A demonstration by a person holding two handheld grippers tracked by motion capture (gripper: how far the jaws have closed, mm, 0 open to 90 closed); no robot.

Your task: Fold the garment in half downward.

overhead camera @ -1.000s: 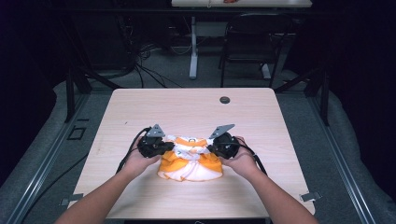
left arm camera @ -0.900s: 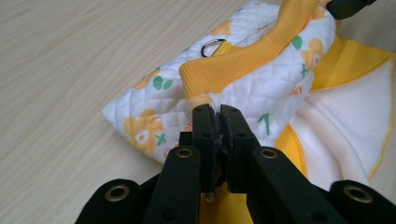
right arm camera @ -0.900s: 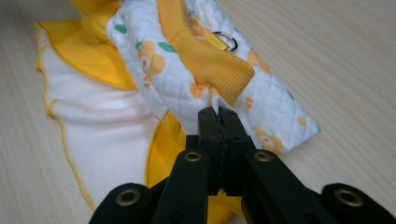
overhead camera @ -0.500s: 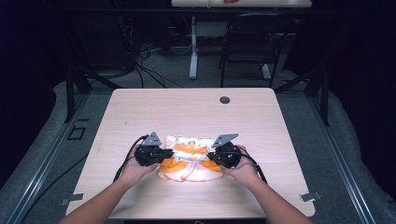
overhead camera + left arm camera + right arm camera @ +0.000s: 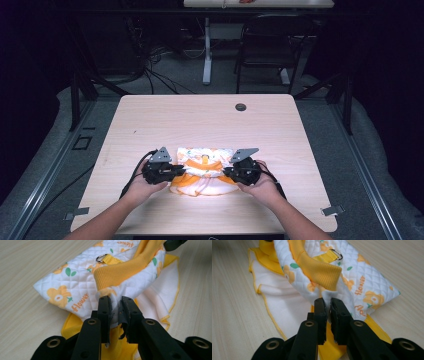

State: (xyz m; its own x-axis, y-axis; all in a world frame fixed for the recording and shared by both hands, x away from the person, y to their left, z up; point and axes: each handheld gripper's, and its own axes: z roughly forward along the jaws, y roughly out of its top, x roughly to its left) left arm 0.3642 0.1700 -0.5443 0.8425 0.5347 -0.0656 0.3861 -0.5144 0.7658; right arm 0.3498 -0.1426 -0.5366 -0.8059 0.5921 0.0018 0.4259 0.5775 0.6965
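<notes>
The small quilted garment (image 5: 204,170) — white with yellow flowers and orange trim — lies near the table's (image 5: 200,115) near edge, between both hands. The left gripper (image 5: 176,171) and right gripper (image 5: 227,171) have just been easing apart — a fold of fabric sits between each pair of jaws, pads barely touching it.

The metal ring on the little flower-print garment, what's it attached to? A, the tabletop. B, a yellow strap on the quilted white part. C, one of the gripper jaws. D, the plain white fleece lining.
B: in the left gripper view the metal ring sits in a yellow strap sewn on the quilted panel of the garment, away from the jaws.
</notes>
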